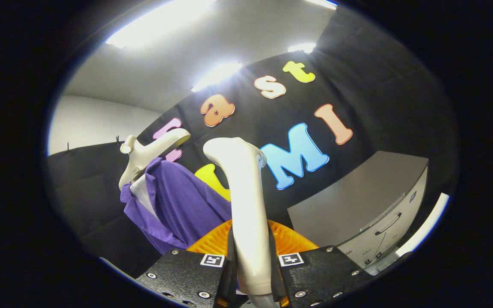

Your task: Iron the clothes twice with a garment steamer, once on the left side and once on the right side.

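My gripper (251, 256) is shut on the handle of a cream-white garment steamer (244, 188), which rises between the fingers and ends in a rounded head above them. Beyond and to the left hangs a purple garment (178, 205) with a pale inner collar, draped on a cream hanger (150, 152). The steamer head stands beside the garment's right side; I cannot tell whether it touches the cloth. An orange ribbed disc (287, 239) shows just behind the fingers on both sides of the handle.
A grey cabinet (357, 205) with a drawer handle stands to the right of the steamer. Black cloth wall runs behind the garment. A white ceiling with bright strip lights is above.
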Available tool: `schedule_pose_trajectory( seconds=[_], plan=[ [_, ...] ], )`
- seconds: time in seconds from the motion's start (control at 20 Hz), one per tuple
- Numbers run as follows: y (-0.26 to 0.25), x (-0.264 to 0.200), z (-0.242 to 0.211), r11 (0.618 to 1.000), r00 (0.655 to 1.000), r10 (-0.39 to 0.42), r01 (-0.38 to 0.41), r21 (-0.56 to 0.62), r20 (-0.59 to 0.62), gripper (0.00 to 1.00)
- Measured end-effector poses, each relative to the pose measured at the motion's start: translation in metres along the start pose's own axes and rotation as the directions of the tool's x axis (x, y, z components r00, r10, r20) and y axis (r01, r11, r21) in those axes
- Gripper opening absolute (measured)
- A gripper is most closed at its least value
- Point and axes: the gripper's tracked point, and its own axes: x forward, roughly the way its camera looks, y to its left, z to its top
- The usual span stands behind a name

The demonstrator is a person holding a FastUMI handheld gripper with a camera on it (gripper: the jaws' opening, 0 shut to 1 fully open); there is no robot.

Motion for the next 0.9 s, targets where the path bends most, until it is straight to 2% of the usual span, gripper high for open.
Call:
schedule_pose_trajectory(
  seconds=[0.15, 0.35, 0.7, 0.9],
  plan=[
    [0.043, 0.003, 0.001, 0.988, 0.997, 0.013, -0.002, -0.151, 0.076, 0.31],
    [0.085, 0.018, -0.009, 0.967, 0.991, 0.043, -0.009, -0.256, 0.128, 0.31],
    [0.099, 0.043, -0.051, 0.936, 0.993, 0.003, 0.039, -0.351, 0.118, 0.31],
    [0.094, 0.044, -0.059, 0.916, 0.989, -0.029, 0.085, -0.391, 0.148, 0.32]
  ],
)
